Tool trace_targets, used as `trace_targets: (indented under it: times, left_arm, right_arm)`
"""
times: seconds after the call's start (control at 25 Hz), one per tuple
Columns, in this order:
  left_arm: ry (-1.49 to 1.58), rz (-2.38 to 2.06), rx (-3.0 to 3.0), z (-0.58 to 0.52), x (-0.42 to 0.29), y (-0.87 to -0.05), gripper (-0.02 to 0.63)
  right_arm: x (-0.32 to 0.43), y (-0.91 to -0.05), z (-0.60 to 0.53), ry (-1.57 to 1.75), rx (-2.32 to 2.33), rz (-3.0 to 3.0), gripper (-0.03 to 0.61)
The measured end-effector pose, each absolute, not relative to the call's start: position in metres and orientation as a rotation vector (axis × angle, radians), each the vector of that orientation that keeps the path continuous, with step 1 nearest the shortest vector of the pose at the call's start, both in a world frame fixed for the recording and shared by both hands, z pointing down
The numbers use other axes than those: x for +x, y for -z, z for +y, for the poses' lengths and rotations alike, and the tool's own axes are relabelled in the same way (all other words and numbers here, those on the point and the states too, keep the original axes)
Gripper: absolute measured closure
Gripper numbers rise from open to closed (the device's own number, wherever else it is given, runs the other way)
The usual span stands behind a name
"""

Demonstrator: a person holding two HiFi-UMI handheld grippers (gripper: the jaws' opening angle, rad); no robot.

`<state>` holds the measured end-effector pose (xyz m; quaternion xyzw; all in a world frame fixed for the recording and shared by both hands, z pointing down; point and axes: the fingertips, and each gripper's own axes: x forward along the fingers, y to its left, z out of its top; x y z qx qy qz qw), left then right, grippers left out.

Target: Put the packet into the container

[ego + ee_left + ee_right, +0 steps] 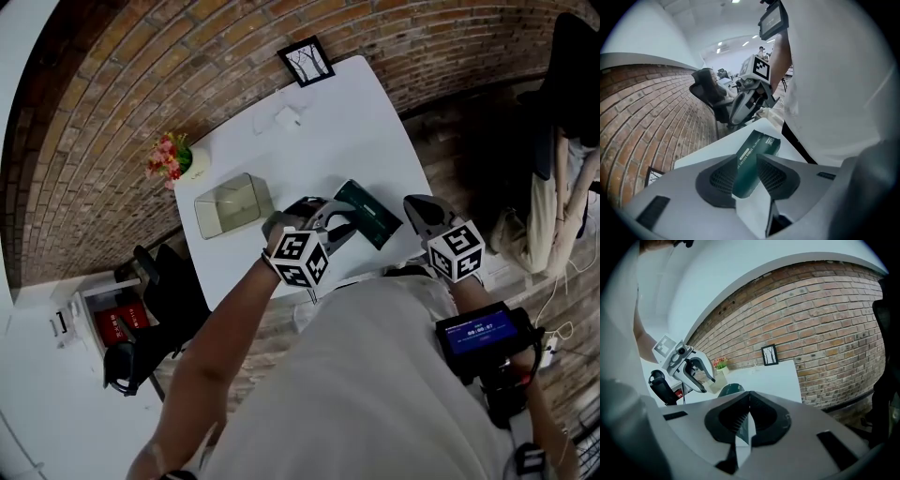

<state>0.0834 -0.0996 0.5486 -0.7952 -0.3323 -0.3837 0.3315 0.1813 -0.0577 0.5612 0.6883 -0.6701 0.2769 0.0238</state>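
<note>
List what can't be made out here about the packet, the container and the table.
- Print on the packet: left gripper view, too blurred to read.
- The packet's end nearest the left gripper: head view, covered by that gripper.
- The container: head view, too small to tell whether it has a lid.
- The small white thing near the picture frame: head view, too small to identify.

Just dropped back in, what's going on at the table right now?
A person works at the white table with a gripper in each hand. The left gripper has its jaws on either side of the dark green cardboard packet, which lies on the table; the pads don't appear to clamp it. The right gripper is shut and empty. The clear rectangular plastic container stands apart, without the packet.
</note>
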Motion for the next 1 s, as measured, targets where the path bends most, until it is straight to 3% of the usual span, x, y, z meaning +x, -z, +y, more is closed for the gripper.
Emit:
trace_targets:
  times: [0.52, 0.76, 1.0]
  left_arm:
    - [1.05, -1.135, -1.679, -0.088, 0.086, -0.58, 0.287]
    - [1.052, -1.259, -1.473, -0.086, 0.088, -0.6, 0.236]
    - [1.052, -1.325, -1.345, -0.082, 0.09, -0.616, 0.229]
  right_arm:
    - [0.196, -0.574, -0.034, -0.949, 2.248, -2.009, 0.568]
    - [0.201, -0.576, -0.023, -0.977, 2.29, -1.978, 0.568]
    - [0.203, -0.584, -0.013, -1.012, 2.313, -1.944, 0.568]
